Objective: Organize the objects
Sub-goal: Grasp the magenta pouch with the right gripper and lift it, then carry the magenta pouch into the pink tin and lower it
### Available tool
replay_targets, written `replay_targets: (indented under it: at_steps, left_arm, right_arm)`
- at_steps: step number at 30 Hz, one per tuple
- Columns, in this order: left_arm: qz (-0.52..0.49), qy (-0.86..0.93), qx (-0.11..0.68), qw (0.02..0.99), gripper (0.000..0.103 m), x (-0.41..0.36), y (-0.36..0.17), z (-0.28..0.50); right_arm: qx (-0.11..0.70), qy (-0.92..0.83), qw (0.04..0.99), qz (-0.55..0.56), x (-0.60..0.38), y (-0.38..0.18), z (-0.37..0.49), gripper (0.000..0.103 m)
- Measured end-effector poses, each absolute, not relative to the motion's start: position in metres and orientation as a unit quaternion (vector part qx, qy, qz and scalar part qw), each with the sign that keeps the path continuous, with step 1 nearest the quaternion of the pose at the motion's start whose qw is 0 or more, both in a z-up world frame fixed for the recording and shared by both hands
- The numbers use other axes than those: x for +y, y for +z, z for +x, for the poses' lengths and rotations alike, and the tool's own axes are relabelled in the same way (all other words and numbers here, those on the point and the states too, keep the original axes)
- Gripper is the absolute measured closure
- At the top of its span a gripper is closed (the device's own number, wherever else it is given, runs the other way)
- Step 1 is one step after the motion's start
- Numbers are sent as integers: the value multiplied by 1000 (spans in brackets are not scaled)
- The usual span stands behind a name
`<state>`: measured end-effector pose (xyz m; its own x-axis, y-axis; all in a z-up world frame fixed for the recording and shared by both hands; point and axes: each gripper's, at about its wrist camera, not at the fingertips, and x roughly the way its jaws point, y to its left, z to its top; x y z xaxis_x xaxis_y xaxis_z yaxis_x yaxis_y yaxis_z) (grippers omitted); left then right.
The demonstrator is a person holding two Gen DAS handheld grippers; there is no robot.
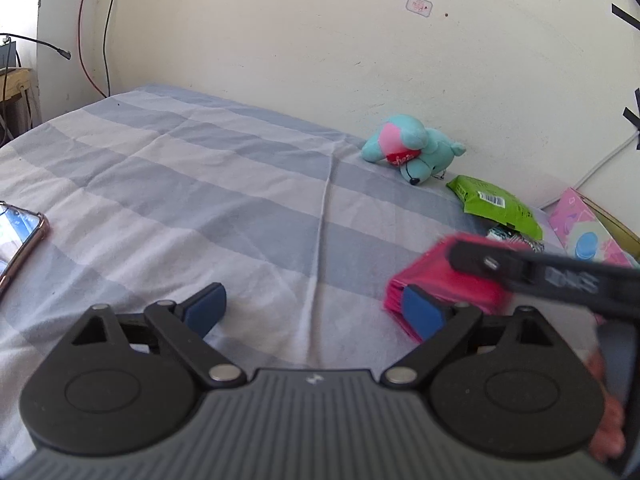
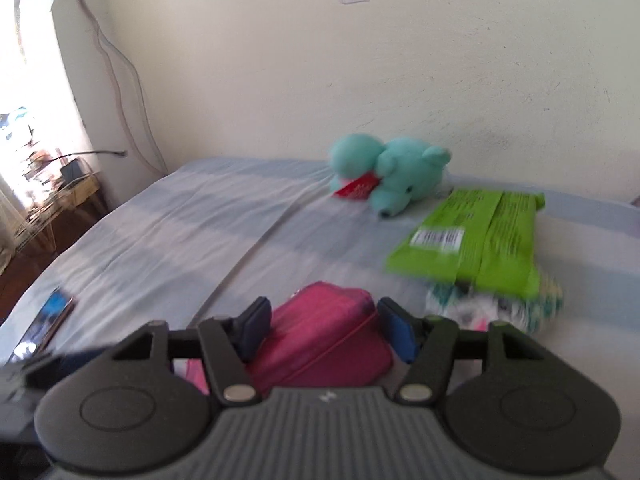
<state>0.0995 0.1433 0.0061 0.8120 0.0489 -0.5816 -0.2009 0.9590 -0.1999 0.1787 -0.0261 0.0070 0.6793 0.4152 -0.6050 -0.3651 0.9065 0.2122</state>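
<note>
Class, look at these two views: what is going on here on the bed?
A person is tidying a striped blue bedsheet with two handheld tongs. The right tongs straddle a pink zipped pouch; contact is unclear. The left tongs hover open and empty. A teal plush toy and green packet lie beyond.

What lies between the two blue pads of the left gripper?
Only bare striped bedsheet lies between the left gripper's pads, as the left wrist view shows; the pink pouch lies outside them.
</note>
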Motion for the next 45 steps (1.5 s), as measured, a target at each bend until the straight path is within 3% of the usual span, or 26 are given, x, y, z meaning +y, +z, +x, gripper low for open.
replay_targets:
  at_steps: [11, 25, 31, 37, 39, 41, 45]
  left_arm:
    - [-100, 51, 299, 948, 7, 135, 6, 98]
    - [-165, -5, 254, 953, 7, 149, 18, 63]
    - [-92, -97, 216, 967, 7, 129, 31, 31]
    - [-48, -161, 230, 959, 7, 110, 28, 35]
    - [-49, -173, 239, 954, 10, 107, 26, 42]
    - [-50, -184, 249, 950, 24, 104, 25, 50]
    - [-34, -204, 275, 939, 25, 93, 20, 69]
  right_arm:
    - [338, 251, 892, 165, -87, 10, 86, 37]
    - [291, 207, 926, 120, -112, 13, 16, 28]
    - [285, 193, 934, 101, -115, 11, 14, 27]
    - [272, 194, 941, 47, -102, 13, 19, 27]
    - [271, 196, 942, 26, -98, 12, 24, 28]
    - [272, 202, 941, 16, -95, 11, 29, 28]
    - [278, 221, 935, 7, -90, 10, 44, 35]
